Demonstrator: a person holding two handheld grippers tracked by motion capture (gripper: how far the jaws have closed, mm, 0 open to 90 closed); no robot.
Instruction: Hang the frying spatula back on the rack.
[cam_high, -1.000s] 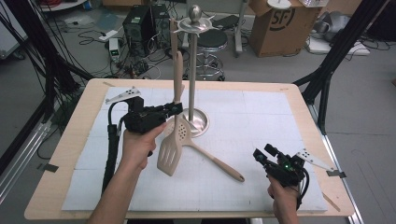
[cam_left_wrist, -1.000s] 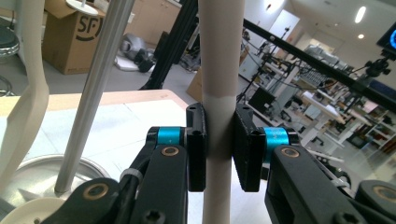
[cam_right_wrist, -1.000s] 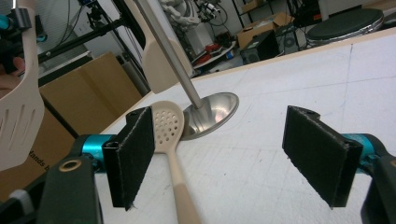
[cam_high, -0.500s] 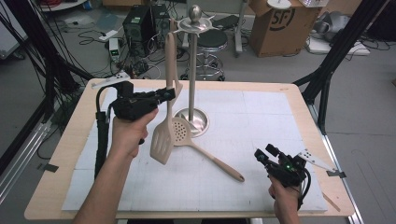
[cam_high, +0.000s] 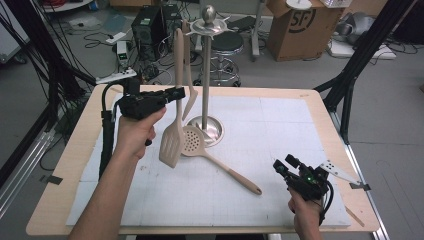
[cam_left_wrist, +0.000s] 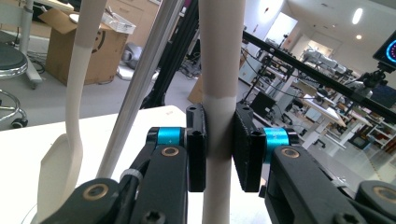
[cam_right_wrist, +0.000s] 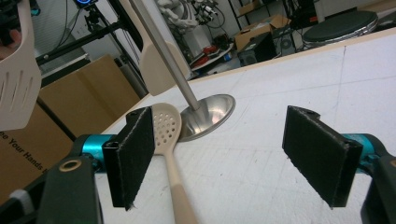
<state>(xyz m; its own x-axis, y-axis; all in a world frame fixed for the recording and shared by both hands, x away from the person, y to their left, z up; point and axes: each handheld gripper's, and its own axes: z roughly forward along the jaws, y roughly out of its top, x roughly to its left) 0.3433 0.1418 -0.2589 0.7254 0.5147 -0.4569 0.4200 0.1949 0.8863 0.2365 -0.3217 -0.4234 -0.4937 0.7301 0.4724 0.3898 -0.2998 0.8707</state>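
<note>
Because its handle must reach the rack (cam_high: 207, 30), we are gripping the spatula (cam_high: 172, 142) upright in the left hand-held gripper (cam_high: 176, 94); the right hand-held gripper (cam_high: 283, 166) is resting released.

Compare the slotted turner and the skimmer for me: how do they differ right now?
The slotted turner is lifted and hangs upright, its handle clamped in the left gripper; the skimmer lies flat on the table, untouched. The turner's head is flat and squarish with long slots; the skimmer's is round with small holes. The skimmer's head rests against the stand's base. Both are beige.
</note>
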